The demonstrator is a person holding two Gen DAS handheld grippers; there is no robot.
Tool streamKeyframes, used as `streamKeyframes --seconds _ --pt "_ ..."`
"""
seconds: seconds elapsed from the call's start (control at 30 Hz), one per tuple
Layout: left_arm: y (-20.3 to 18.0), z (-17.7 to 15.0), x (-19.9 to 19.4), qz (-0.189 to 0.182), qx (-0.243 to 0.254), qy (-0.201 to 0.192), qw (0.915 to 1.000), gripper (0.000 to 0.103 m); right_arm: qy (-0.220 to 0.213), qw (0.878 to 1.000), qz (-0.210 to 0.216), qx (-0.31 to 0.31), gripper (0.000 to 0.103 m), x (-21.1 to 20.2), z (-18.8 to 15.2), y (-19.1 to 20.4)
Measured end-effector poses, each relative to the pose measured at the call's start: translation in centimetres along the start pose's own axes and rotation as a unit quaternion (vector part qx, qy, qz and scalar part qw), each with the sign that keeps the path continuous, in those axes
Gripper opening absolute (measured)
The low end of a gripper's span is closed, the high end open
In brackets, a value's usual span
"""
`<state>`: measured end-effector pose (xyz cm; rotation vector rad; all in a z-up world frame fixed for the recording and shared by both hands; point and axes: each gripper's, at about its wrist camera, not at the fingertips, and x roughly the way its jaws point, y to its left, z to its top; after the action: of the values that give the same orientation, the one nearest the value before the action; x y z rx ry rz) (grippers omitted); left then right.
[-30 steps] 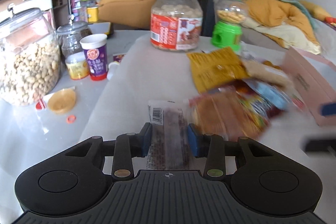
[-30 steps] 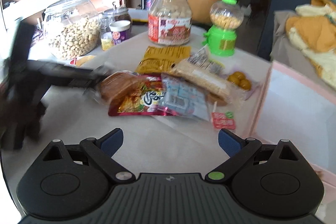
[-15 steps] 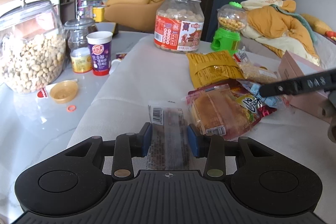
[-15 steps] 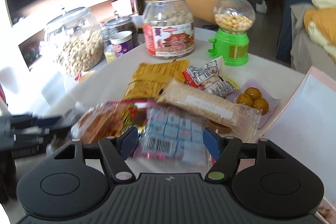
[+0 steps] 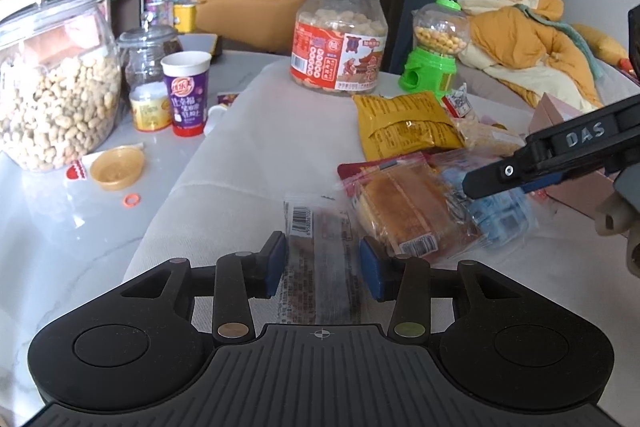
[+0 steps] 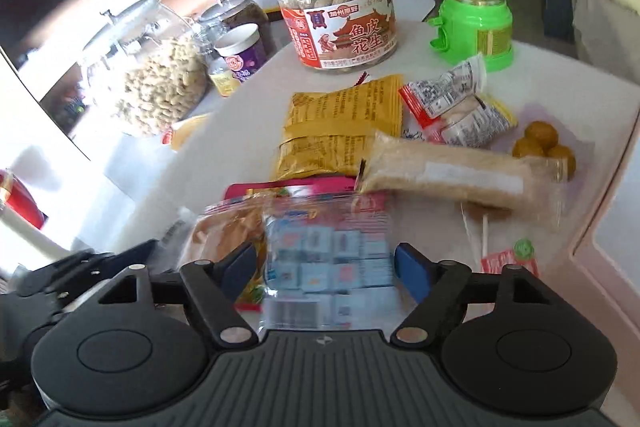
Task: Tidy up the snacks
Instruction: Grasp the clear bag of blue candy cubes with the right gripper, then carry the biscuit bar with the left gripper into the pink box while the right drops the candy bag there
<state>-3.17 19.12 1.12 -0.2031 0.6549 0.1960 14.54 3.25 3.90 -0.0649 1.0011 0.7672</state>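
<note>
Beside the peanut jar [image 6: 336, 3], nearer the cameras, the snack pile now has the right gripper [image 6: 325, 263] upon it, jaws spread around the blue candy bag [image 6: 328, 263], ready to lift; the left gripper [image 5: 323, 269] still pinches its clear wrapped bar [image 5: 320, 259].

Home living room: yellow sofa [image 5: 244, 1], snack-strewn table [image 5: 68, 227].

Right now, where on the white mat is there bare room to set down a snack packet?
Bare mat lies between the purple cup and the yellow packet, in front of the peanut jar. Crowded: the pile from the cake packet past the blue candy bag to the pink box.
</note>
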Motion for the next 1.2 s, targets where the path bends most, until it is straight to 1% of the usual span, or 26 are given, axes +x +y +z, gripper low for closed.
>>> streamKeyframes --seconds 0.1,0.13,0.2,0.23,0.3,0.37,0.4,0.5,0.57,0.67,0.77,0.87,0.9,0.93,0.97,1.0,1.07,1.1,1.13,1.17,1.2 --pt "-0.2 -0.1 -0.1 -0.002 0.012 0.003 0.9999 0.046 0.017 1.0 -0.015 0.016 0.077 1.1 -0.1 -0.4" --pt "-0.3 -0.1 -0.2 -0.002 0.018 0.005 0.9998 0.046 0.011 1.0 -0.018 0.012 0.078 1.1 -0.2 -0.2" --pt "-0.6 -0.2 -0.3 0.0 0.033 0.007 0.9994 0.047 0.016 1.0 -0.027 -0.003 0.069 0.9 -0.5 0.5" --pt "-0.7 -0.2 -0.2 0.002 0.04 0.007 0.9992 0.046 0.019 0.999 -0.027 -0.012 0.062 0.6 -0.6 0.8" --pt "-0.8 -0.2 -0.3 0.005 0.04 0.004 0.9992 0.042 0.017 0.999 -0.019 -0.028 0.057 -0.7 -0.9 1.6" --pt "-0.7 -0.3 -0.8 0.007 0.035 -0.005 0.9994 0.036 0.001 0.999 -0.012 -0.033 0.053 -2.7 -1.0 1.9" --pt "-0.7 -0.2 -1.4 0.009 0.029 -0.016 0.9994 0.03 -0.01 0.999 -0.01 -0.032 0.052 -3.8 -0.9 1.9" --pt "-0.4 1.1 -3.9 0.017 0.013 -0.068 0.9974 0.029 -0.039 0.999 -0.003 -0.031 0.05 -7.4 -0.4 1.3" --pt "-0.8 2.8 -5.7 0.01 0.009 -0.101 0.9947 0.029 -0.058 0.998 -0.004 -0.026 0.05 -9.9 0.0 0.5" --pt "-3.1 5.6 -7.3 -0.028 0.023 -0.136 0.9901 0.029 -0.094 0.995 -0.014 -0.014 0.05 -14.1 0.7 -1.4" --pt "-6.8 8.5 -7.1 -0.103 0.026 -0.142 0.984 0.029 -0.141 0.989 -0.047 0.002 0.05 -18.6 1.0 -4.1" --pt "-12.2 11.0 -5.6 -0.171 0.047 -0.144 0.9736 0.03 -0.172 0.981 -0.09 0.025 0.05 -21.9 1.2 -7.0" --pt "-13.9 11.9 -4.7 -0.196 0.043 -0.14 0.9695 0.031 -0.177 0.978 -0.105 0.032 0.05 -22.6 1.3 -8.0" --pt "-15.4 13.0 -3.2 -0.229 0.026 -0.126 0.965 0.033 -0.178 0.976 -0.118 0.037 0.05 -22.8 1.3 -9.1" --pt "-16.6 13.8 -1.2 -0.257 0.003 -0.101 0.9611 0.035 -0.176 0.975 -0.129 0.039 0.052 -22.7 1.3 -9.9" --pt "-17.8 14.5 1.1 -0.275 -0.013 -0.062 0.9593 0.035 -0.169 0.976 -0.133 0.035 0.054 -22.3 1.4 -10.9" --pt "-19.9 14.9 5.4 -0.276 -0.026 0.026 0.9603 0.035 -0.146 0.978 -0.144 0.045 0.058 -20.8 1.1 -12.7" --pt "-20.6 14.6 7.0 -0.28 -0.025 0.061 0.9577 0.035 -0.135 0.977 -0.155 0.06 0.059 -20.1 0.8 -13.6" --pt "-20.8 14.2 7.9 -0.292 -0.022 0.082 0.9526 0.035 -0.129 0.976 -0.161 0.069 0.059 -19.5 0.3 -14.3" --pt "-20.6 13.7 8.3 -0.305 -0.023 0.09 0.9477 0.035 -0.124 0.976 -0.161 0.071 0.059 -19.1 -0.3 -14.7" --pt "-19.7 13.0 8.5 -0.305 -0.027 0.084 0.9482 0.035 -0.121 0.977 -0.162 0.071 0.059 -18.9 -1.2 -15.0"
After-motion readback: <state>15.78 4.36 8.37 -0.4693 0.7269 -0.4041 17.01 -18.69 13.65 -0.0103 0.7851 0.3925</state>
